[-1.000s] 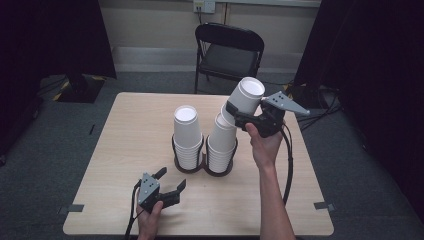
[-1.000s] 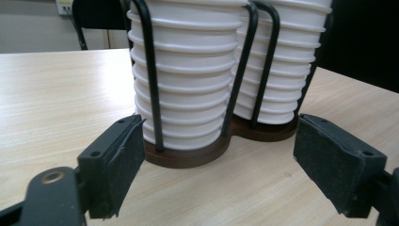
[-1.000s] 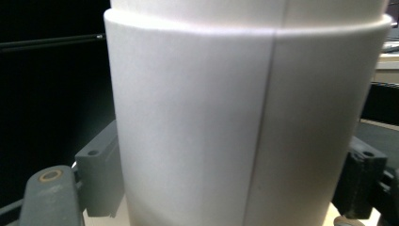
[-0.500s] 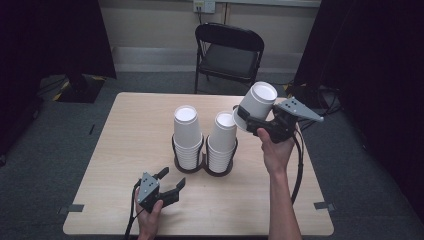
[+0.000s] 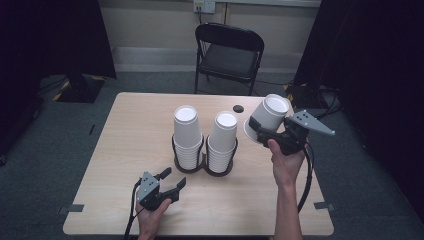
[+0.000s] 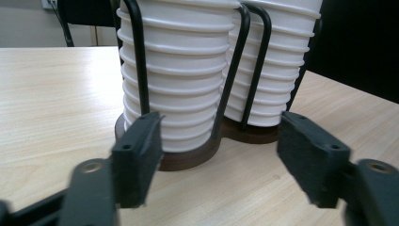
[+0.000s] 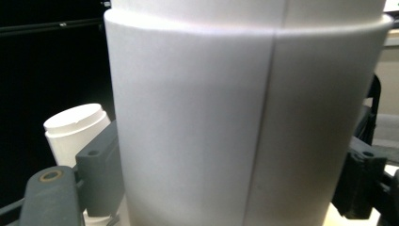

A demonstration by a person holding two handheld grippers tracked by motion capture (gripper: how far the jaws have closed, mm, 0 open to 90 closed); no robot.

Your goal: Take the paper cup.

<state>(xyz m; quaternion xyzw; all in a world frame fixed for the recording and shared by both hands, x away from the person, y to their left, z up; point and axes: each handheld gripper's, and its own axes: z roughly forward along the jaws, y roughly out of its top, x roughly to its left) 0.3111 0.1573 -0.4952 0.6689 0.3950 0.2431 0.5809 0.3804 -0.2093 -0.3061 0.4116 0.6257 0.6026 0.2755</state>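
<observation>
Dim rm, wood table [image 5: 125, 150], folding chair [image 5: 227, 52]

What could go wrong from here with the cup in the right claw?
1. The right claw holds the cup tilted above the table edge; a slip could drop it to the floor.
2. Squeezing harder may crush its thin wall.
3. The left claw, open near the rack, could nudge the stacks if it moves forward.

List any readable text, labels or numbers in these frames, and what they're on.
None readable.
The held cup: plain white, a side seam, no print.
The stacked cups in the wire holder: blank.
The table, the chair and the wall outlet: no legible marking.
</observation>
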